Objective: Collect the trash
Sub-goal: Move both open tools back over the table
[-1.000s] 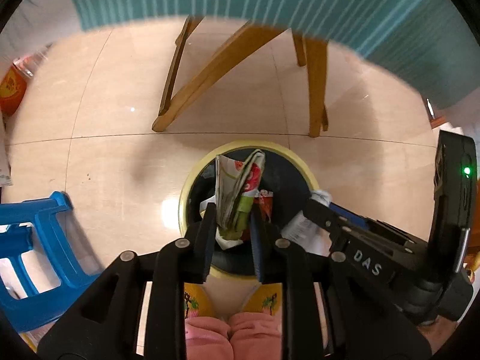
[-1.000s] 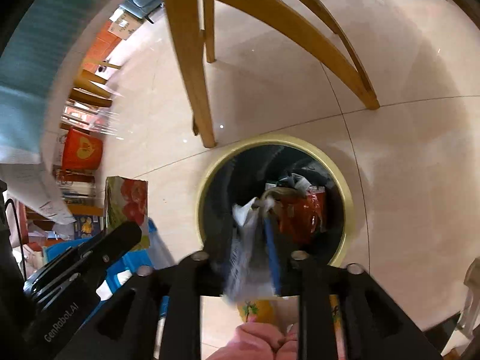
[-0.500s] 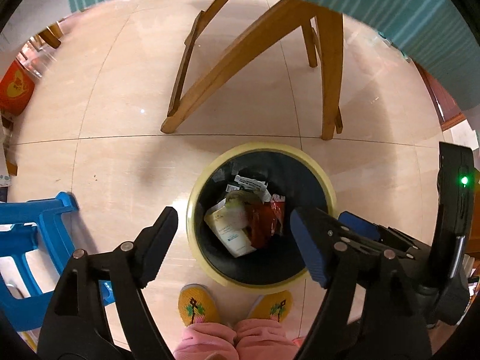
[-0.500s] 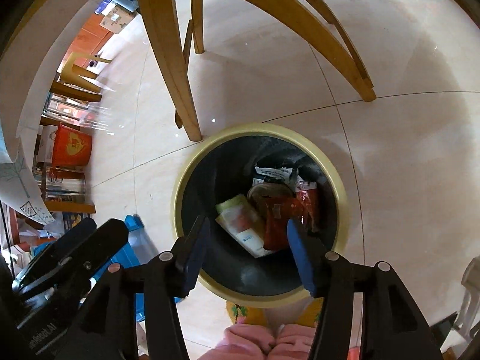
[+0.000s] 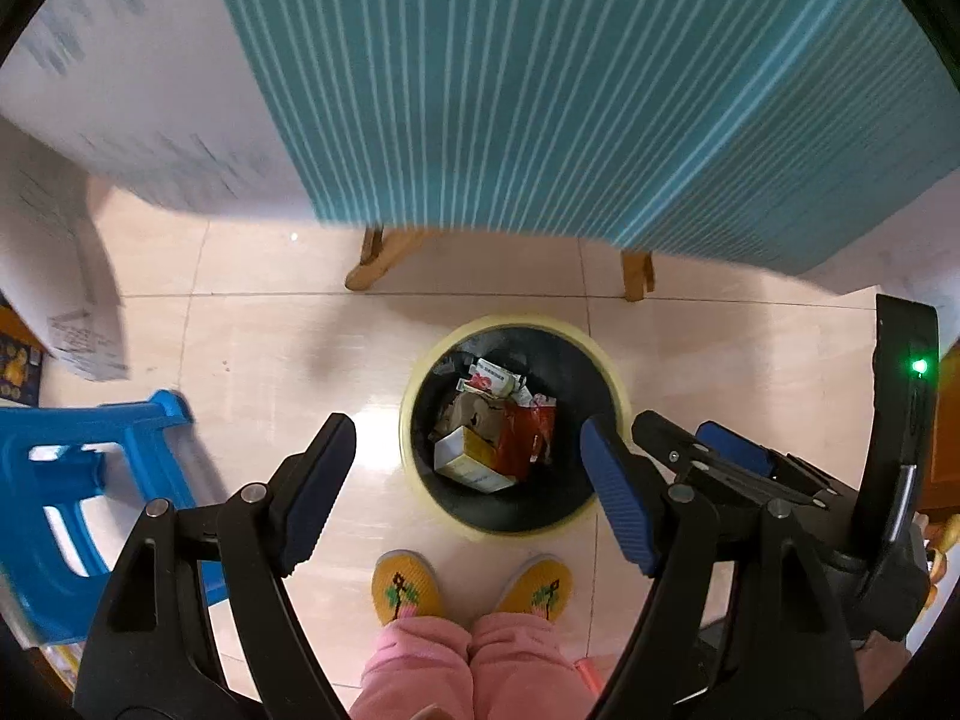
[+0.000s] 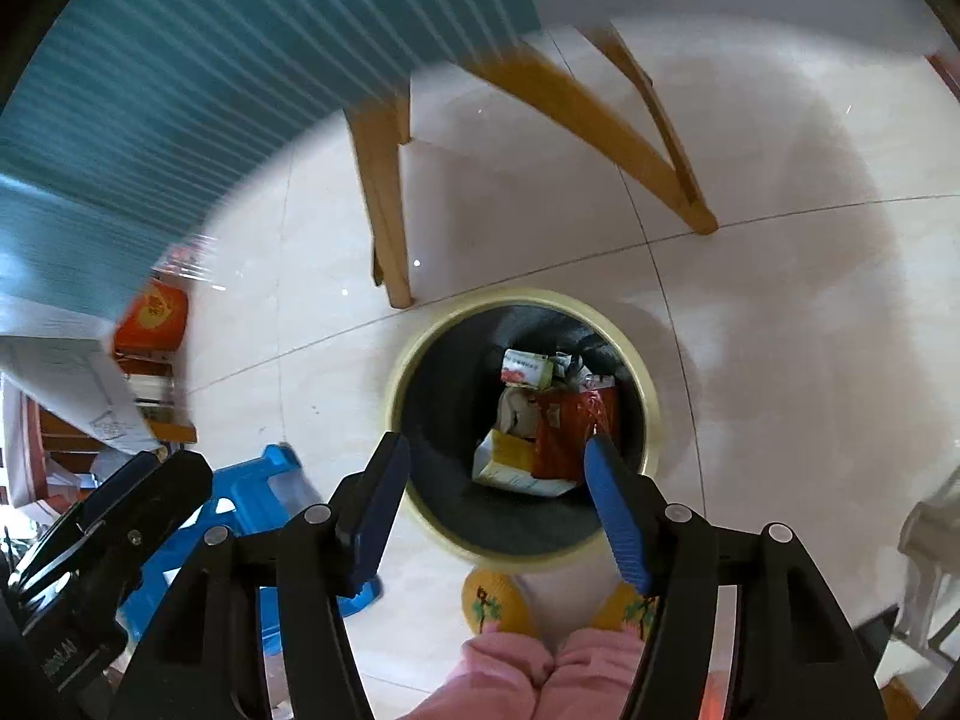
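While both hand-held tools hang above the pale tiled floor (image 5: 270,348), the left gripper (image 5: 468,480) has its blue-padded jaws spread wide with nothing between them, and the right gripper (image 6: 498,498) is parted just as wide and equally bare. Below them stands the round black waste bin with a pale yellow rim (image 5: 618,396), on the floor just ahead of the person's yellow embroidered slippers (image 5: 408,585). All the trash lies at the bin's bottom: a white and yellow carton (image 5: 462,459) nearest the slippers, a crumpled red foil wrapper (image 5: 528,432) touching its right side, brown paper (image 5: 474,414) behind them, and a small white and red packet (image 5: 492,375) at the far side.

Only the left wrist view shows the right tool's black body with a green light (image 5: 918,367) along its right edge, and a broad teal striped tablecloth (image 5: 540,90) filling its upper part. Only the right wrist view shows the wooden table legs (image 6: 384,204) at full length, one foot just beside the bin's far rim, plus an orange box (image 6: 153,315) at the left. A blue plastic stool (image 5: 78,468) stands left of the bin in both views.
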Tool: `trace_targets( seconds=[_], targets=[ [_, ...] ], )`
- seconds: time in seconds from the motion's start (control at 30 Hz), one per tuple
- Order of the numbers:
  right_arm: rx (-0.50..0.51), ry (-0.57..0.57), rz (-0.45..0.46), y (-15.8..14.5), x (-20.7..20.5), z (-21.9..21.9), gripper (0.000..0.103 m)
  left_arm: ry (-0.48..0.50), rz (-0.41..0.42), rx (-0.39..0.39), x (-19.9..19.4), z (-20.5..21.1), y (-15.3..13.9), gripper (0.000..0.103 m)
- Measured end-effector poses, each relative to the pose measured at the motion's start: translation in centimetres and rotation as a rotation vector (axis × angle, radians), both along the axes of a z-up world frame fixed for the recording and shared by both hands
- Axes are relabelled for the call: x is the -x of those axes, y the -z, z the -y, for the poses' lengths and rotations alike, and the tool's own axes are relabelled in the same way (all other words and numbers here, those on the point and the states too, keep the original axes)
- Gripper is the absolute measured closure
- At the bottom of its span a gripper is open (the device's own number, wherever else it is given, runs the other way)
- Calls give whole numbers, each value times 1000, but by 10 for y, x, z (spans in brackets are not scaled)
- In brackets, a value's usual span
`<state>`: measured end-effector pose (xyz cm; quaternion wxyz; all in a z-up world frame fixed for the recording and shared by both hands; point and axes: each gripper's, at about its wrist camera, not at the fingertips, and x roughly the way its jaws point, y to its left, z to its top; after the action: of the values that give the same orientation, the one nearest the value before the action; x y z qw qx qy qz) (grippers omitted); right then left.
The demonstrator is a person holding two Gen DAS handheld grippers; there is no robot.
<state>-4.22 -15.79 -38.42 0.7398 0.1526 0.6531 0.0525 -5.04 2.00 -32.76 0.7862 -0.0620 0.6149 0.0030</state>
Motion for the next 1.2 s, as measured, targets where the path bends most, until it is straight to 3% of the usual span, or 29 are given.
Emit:
trace_targets(
  seconds=[0.23, 0.53, 0.7, 0.97, 1.2],
  targets=[
    [3, 23, 38, -109, 4, -2, 39, 41, 45, 0, -2, -10, -100, 28],
    [7, 28, 212, -268, 10, -12, 38, 69, 164, 14, -9, -24, -236, 28],
    [27, 34, 288, -337, 10, -22, 38, 88, 248, 1, -11, -28, -300, 28],
    [70, 49, 418, -434, 16, -38, 38, 114, 363, 38, -11, -47, -385, 28],
    [89, 81, 527, -493, 8, -42, 30, 117, 452, 47, -23, -61, -428, 28]
  ],
)
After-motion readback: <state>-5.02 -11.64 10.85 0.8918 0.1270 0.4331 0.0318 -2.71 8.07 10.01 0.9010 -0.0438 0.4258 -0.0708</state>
